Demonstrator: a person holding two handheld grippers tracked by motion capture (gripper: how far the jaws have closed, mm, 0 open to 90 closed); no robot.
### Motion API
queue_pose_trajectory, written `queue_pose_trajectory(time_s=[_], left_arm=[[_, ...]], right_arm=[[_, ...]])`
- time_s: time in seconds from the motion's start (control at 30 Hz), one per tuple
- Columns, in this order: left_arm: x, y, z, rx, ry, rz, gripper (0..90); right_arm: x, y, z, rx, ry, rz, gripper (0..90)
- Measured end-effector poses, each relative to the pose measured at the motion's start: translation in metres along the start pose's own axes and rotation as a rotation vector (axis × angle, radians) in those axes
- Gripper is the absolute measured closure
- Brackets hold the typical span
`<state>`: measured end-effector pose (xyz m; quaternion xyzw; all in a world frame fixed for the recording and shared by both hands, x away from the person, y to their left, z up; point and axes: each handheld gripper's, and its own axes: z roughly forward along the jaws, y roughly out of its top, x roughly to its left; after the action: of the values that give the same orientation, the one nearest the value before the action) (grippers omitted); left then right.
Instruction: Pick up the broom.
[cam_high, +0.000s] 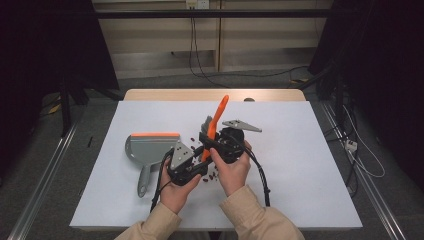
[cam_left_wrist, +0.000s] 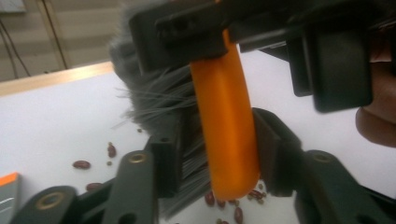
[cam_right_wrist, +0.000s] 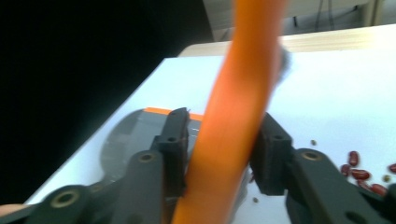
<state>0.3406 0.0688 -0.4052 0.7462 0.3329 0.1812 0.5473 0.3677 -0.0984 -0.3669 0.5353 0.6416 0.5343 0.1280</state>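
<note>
Brush (cam_high: 216, 120) handing over: right gripper (cam_high: 214, 145) fingers clenched on handle, left gripper (cam_high: 200, 159) fingers loosening. Beans (cam_high: 212, 175) unswept on bench (cam_high: 300, 165), dustpan (cam_high: 150, 147) waiting.

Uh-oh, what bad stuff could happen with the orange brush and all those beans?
1. Both grippers meet on the one brush. In the left gripper view the left jaws stand a little apart from it, so it might slip or twist while changing hands.
2. Its grey bristles hang just over the red beans, and a sudden swing could flick them away from the dustpan.
</note>
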Motion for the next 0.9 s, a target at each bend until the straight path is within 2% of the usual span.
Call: queue_pose_trajectory(time_s=[0.07, 0.13, 0.2, 0.27, 0.33, 0.37, 0.43, 0.63, 0.9], left_arm=[[0.002, 0.000, -0.001, -0.008, -0.005, -0.032, 49.5], [0.005, 0.000, -0.002, -0.009, 0.015, -0.036, 35.5], [0.008, 0.000, -0.004, -0.015, 0.013, -0.046, 34.0], [0.009, 0.000, -0.004, -0.012, -0.002, -0.043, 31.7], [0.009, 0.000, -0.003, -0.010, -0.002, -0.030, 29.9], [0.008, 0.000, -0.003, -0.010, -0.011, -0.038, 28.8], [0.009, 0.000, -0.002, -0.003, -0.016, -0.028, 27.7], [0.014, 0.000, -0.003, 0.004, -0.042, -0.040, 20.2], [0.023, 0.005, -0.012, -0.017, -0.038, -0.046, 13.4]], right_arm=[[-0.004, 0.002, -0.002, -0.011, 0.020, 0.003, 70.2], [-0.009, 0.006, -0.005, -0.021, 0.005, -0.027, 70.2], [-0.017, 0.010, -0.008, -0.015, 0.013, -0.010, 70.2], [-0.024, 0.012, -0.011, -0.010, 0.005, -0.014, 70.2], [-0.029, 0.012, -0.012, 0.005, 0.001, -0.035, 70.2], [-0.030, 0.012, -0.013, 0.010, -0.003, -0.044, 70.2], [-0.034, 0.012, -0.014, 0.033, 0.011, -0.053, 70.2], [-0.047, 0.014, -0.020, 0.083, 0.018, -0.088, 70.2], [-0.067, 0.021, -0.036, 0.127, 0.000, -0.125, 70.2]])
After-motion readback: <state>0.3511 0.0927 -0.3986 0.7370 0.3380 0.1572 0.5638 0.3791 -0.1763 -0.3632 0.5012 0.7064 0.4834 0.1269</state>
